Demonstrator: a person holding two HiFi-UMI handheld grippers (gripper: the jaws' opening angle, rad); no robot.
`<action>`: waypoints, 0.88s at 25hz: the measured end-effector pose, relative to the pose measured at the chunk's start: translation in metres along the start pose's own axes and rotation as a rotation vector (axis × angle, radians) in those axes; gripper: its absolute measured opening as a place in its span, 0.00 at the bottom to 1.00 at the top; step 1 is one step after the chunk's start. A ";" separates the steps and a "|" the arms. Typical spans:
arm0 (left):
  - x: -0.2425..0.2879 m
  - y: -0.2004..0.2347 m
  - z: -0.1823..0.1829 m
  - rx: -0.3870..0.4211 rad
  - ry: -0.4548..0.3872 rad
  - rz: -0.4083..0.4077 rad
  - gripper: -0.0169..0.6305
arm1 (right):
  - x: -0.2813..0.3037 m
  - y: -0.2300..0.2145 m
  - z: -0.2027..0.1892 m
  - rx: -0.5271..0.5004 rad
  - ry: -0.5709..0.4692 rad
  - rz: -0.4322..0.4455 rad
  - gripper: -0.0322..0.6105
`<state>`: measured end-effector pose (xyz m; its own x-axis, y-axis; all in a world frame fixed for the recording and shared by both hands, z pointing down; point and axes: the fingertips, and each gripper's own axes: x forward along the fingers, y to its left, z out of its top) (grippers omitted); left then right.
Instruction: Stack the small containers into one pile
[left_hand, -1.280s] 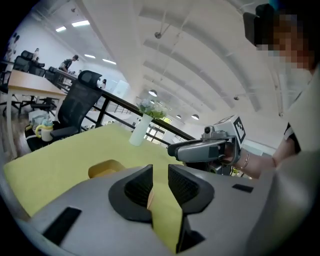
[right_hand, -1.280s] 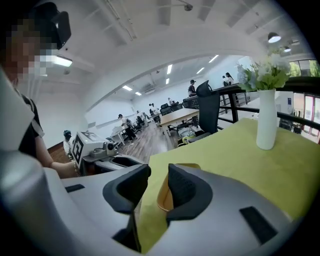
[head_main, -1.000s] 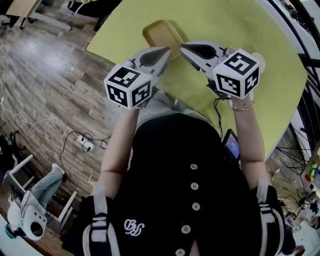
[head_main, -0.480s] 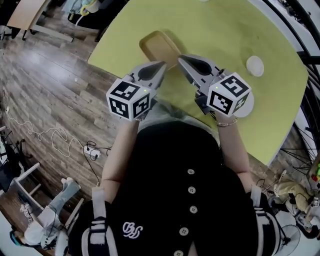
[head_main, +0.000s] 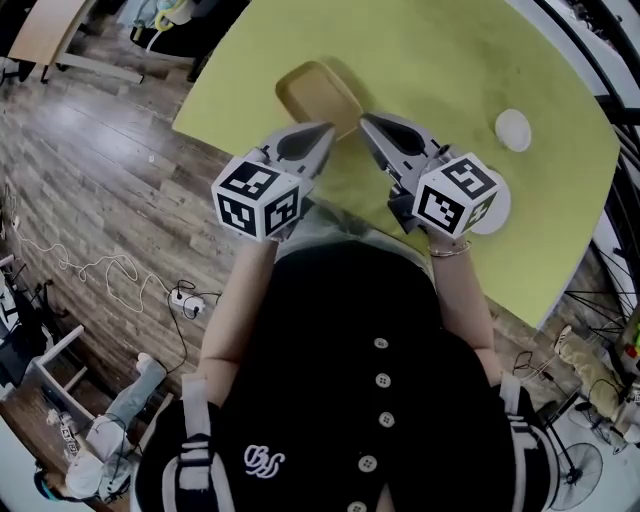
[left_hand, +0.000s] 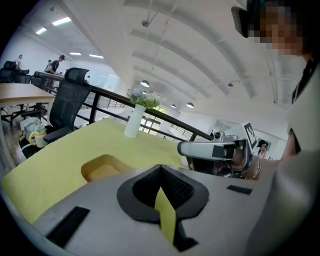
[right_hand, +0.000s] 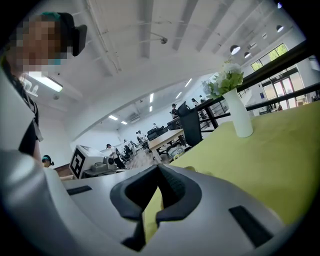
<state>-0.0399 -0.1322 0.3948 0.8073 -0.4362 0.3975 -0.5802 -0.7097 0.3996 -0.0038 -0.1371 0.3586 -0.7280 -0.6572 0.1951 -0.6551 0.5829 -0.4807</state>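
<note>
Both pairs of jaws were clenched on nothing. The tan container (head_main: 315, 92) lay just ahead of the left gripper (head_main: 326, 130) and the right gripper (head_main: 366, 121) (a white container (head_main: 513, 130) sat well off to the right gripper's outer side).

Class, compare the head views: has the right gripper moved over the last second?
Yes. The right gripper has swung its marker cube off the small white dish, down-left towards the person.
</note>
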 end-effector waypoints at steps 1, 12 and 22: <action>0.001 0.001 -0.001 -0.007 0.001 -0.003 0.04 | 0.001 -0.001 -0.002 0.007 0.004 0.002 0.07; 0.001 0.011 -0.011 -0.047 -0.006 -0.010 0.04 | 0.004 -0.011 -0.021 0.043 0.018 -0.005 0.07; -0.007 0.008 -0.003 -0.066 -0.012 -0.033 0.04 | 0.004 -0.003 -0.010 0.049 -0.001 -0.019 0.07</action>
<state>-0.0502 -0.1327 0.3977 0.8270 -0.4200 0.3737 -0.5589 -0.6860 0.4660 -0.0072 -0.1368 0.3691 -0.7154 -0.6683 0.2036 -0.6580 0.5465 -0.5181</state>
